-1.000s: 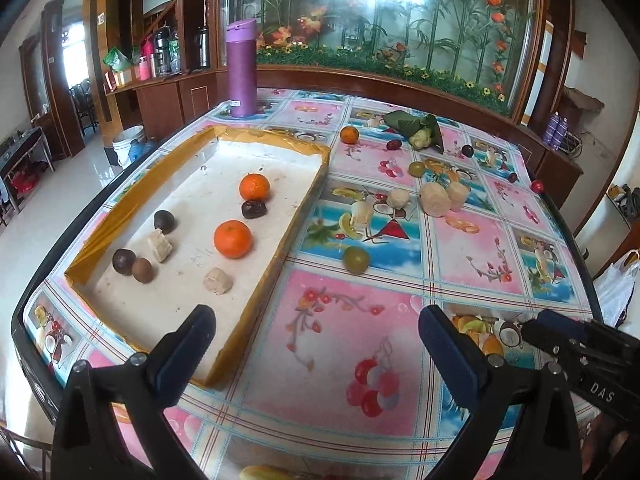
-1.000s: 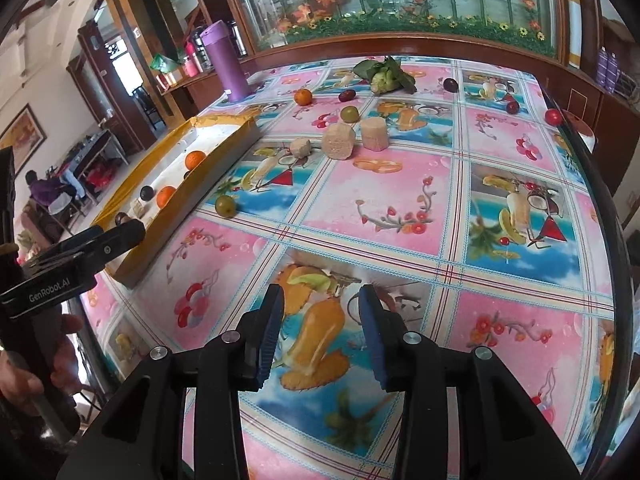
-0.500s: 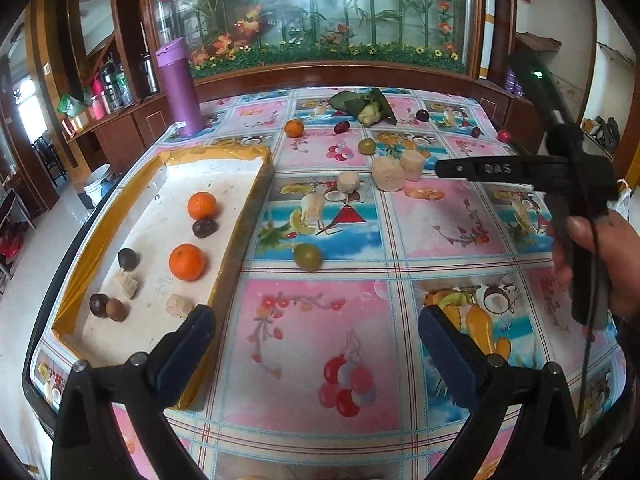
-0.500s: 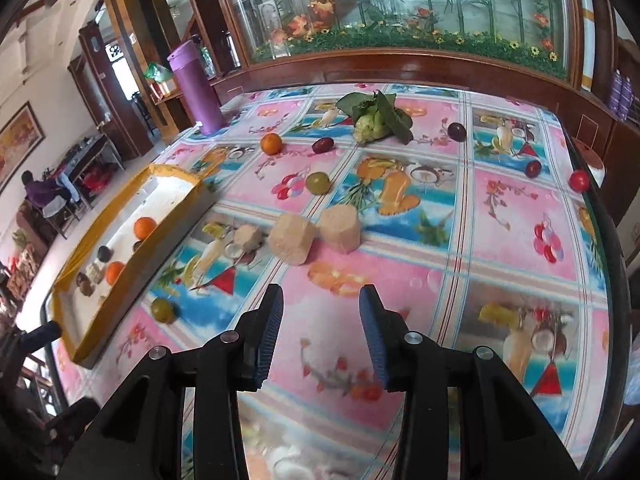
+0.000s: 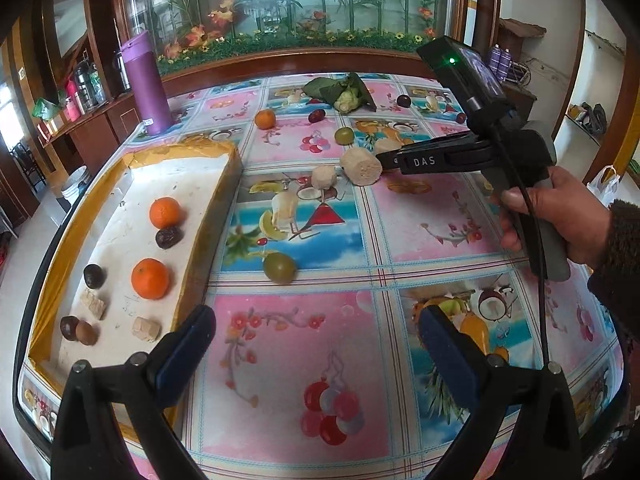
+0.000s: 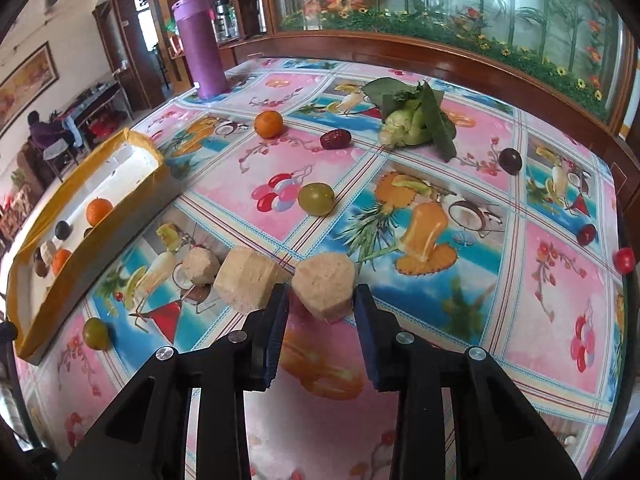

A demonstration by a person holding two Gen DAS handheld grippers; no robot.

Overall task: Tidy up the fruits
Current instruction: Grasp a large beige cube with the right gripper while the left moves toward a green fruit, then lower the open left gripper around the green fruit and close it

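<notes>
Right gripper (image 6: 322, 306) hangs spread around my beige chunk (image 6: 325, 291), not yet pinching it; "DAS" reads on its side from the left view only. Left gripper (image 5: 316, 332) gapes wide, empty, beside the tray (image 5: 208, 216) holding oranges (image 5: 151, 278).

both views are bright and evenly lit by daylight. in the left wrist view a white glare burns out a patch of the glass panel (image 5: 288, 4) at the top, and the doorway at far left is overexposed. the glossy tablecloth (image 6: 460, 312) carries soft sheen and faint reflections; shadows under the fruit are short and pale. colours are saturated. fisheye bending is strong: the table edge curves, and the corners fall off into black vignette. the centre is sharp, while the near gripper fingers (image 6: 276, 320) look slightly soft, and the far room at left is hazy.
</notes>
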